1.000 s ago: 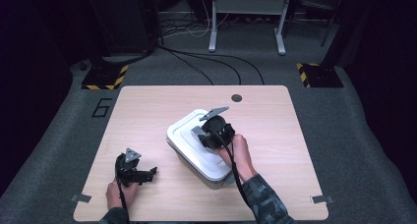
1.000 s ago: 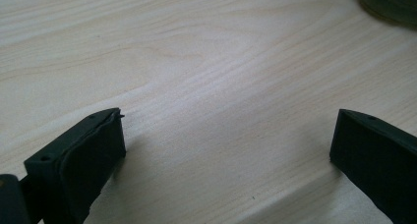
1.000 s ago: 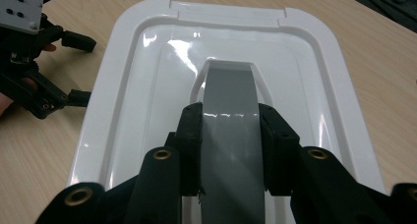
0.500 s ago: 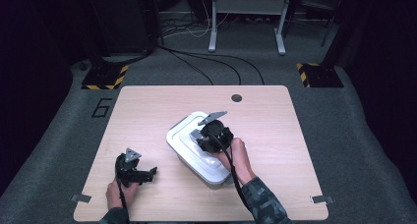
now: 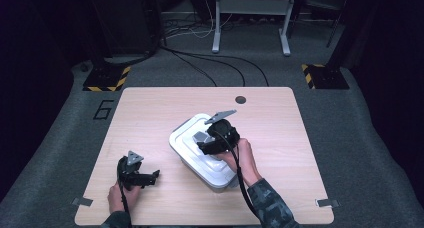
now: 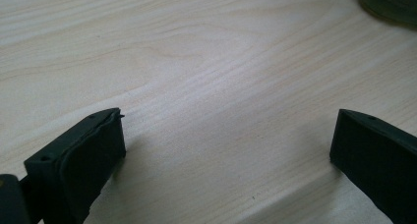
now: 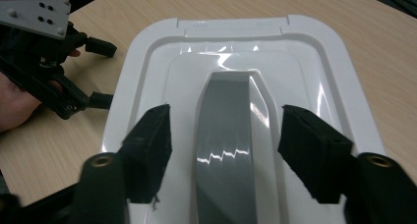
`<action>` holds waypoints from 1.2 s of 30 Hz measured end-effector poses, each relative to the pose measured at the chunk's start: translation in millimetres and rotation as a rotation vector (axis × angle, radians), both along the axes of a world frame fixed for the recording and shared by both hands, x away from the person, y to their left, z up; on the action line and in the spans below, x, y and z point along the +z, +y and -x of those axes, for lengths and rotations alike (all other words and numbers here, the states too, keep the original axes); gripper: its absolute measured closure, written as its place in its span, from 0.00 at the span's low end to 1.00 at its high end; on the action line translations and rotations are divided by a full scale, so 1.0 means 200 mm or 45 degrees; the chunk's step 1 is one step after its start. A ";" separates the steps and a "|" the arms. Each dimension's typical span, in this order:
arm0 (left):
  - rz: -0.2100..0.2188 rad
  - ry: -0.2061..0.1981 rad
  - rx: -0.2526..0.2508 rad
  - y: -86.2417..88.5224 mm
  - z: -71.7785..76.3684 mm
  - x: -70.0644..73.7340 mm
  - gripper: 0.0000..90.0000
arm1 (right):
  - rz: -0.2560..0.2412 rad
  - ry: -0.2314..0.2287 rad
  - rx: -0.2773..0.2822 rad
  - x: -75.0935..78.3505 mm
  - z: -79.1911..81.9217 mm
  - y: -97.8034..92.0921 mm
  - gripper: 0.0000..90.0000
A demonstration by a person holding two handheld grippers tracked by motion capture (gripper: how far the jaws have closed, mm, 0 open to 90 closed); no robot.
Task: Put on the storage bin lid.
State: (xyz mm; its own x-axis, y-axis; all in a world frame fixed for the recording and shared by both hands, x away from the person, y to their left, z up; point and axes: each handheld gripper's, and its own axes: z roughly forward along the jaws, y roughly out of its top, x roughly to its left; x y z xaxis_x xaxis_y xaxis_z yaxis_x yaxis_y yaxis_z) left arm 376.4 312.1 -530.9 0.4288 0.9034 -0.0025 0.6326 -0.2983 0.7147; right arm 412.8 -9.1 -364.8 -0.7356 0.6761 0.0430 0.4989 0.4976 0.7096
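Light wood-grain tabletop (image 5: 150, 118) fills mid-frame in the high view; a small dark round hole (image 5: 240, 99) sits near its far edge.

White rounded-rectangular plastic container with a glossy lid (image 5: 192, 133) sits just right of frame centre, turned diagonally. The lid has a grey arched handle strip (image 7: 227, 135) running down its middle in the right gripper view.

Right gripper (image 5: 204, 147) is over the lid at frame centre, held by the right hand (image 5: 241, 158) coming up from the lower right, camo-pattern sleeve (image 5: 267, 205) behind it. Jaws spread, one each side of the grey handle, not touching it as far as the right gripper view shows. Whether they touch the lid surface: cannot tell.

Left gripper (image 5: 152, 176) is in the lower left of the high view, well apart from the container, low over bare wood, held by the left hand (image 5: 117, 198). Jaws wide apart, only tabletop between them in the left gripper view. A dark greenish rounded edge (image 6: 388, 5) clips the upper right corner of that view; cannot identify it.

Black-and-yellow striped floor blocks (image 5: 106, 79) sit on grey carpet beyond the table, upper left and upper right.
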 end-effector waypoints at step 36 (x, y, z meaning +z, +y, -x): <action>0.001 -0.001 0.001 0.00 0.00 0.00 0.00 | -0.089 -0.058 -0.233 0.11 -0.10 -0.42 0.00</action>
State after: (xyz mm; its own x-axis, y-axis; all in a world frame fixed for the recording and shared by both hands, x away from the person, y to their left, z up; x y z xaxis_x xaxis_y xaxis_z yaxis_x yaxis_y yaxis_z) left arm 376.4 312.0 -531.1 0.4280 0.9038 -0.0026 0.6322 -0.2973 0.7155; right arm 432.2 -92.5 -342.7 -0.6026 0.7955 0.0637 0.5431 0.3503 0.7631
